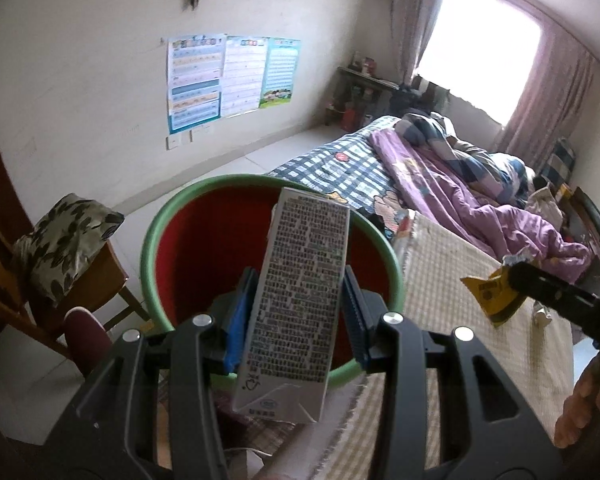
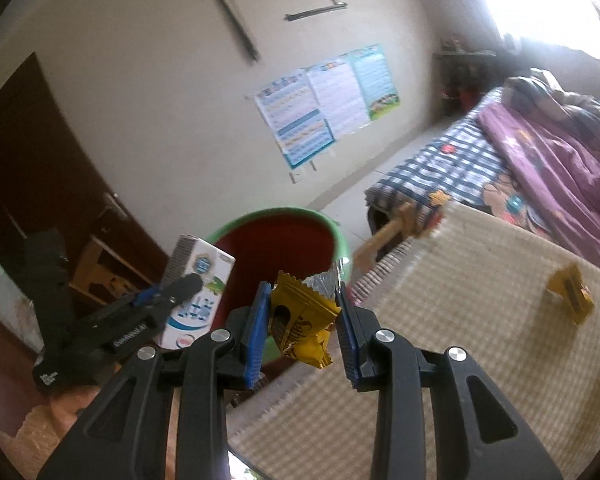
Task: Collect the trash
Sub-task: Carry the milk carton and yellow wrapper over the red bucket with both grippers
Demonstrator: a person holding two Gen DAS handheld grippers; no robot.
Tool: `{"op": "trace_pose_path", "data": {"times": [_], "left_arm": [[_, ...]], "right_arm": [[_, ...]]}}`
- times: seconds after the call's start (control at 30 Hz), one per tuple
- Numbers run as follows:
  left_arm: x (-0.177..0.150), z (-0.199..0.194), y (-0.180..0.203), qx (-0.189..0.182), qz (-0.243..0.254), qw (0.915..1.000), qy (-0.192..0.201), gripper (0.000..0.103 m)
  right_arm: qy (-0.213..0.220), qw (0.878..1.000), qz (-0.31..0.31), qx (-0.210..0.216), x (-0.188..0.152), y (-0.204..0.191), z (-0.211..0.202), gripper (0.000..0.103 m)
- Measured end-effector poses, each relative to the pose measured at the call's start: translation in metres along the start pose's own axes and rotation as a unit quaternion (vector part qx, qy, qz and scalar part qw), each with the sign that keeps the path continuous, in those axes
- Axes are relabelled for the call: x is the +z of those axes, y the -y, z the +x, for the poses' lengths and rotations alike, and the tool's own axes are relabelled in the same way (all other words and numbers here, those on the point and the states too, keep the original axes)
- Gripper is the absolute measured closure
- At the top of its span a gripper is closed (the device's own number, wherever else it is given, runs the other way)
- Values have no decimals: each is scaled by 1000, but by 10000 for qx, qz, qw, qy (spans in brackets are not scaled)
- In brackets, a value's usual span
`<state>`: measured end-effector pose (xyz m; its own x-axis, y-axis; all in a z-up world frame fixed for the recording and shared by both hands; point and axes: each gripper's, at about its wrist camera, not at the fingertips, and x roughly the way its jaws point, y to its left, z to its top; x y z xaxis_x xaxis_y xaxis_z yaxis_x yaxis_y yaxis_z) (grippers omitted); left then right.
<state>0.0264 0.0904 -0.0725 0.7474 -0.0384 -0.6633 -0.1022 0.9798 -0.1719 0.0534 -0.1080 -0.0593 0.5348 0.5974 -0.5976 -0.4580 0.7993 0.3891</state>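
My left gripper (image 1: 298,292) is shut on a silver milk carton (image 1: 296,300), held tilted over the red bin with the green rim (image 1: 172,216). The same carton (image 2: 198,292) and left gripper (image 2: 180,286) show at the left of the right wrist view. My right gripper (image 2: 304,312) is shut on a yellow snack wrapper (image 2: 304,324), close to the bin's rim (image 2: 332,228). In the left wrist view that wrapper (image 1: 488,292) hangs to the right, over the cloth. Another yellow wrapper (image 2: 570,292) lies on the checked cloth.
A table under a beige checked cloth (image 2: 460,320) fills the right. Behind it stands a bed (image 1: 440,168) with purple bedding. A wooden chair with a leaf-print cushion (image 1: 64,244) is left of the bin. A hand (image 1: 584,404) shows at the lower right.
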Motion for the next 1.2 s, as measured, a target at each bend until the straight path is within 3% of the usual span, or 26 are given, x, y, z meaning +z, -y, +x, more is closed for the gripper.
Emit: {"op": "trace_pose_path", "data": {"times": [1.2], "left_arm": [[-6, 14, -22, 255, -291, 9990, -204, 65]], "right_arm": [[-477, 9968, -540, 345, 12, -39, 67, 72]]}}
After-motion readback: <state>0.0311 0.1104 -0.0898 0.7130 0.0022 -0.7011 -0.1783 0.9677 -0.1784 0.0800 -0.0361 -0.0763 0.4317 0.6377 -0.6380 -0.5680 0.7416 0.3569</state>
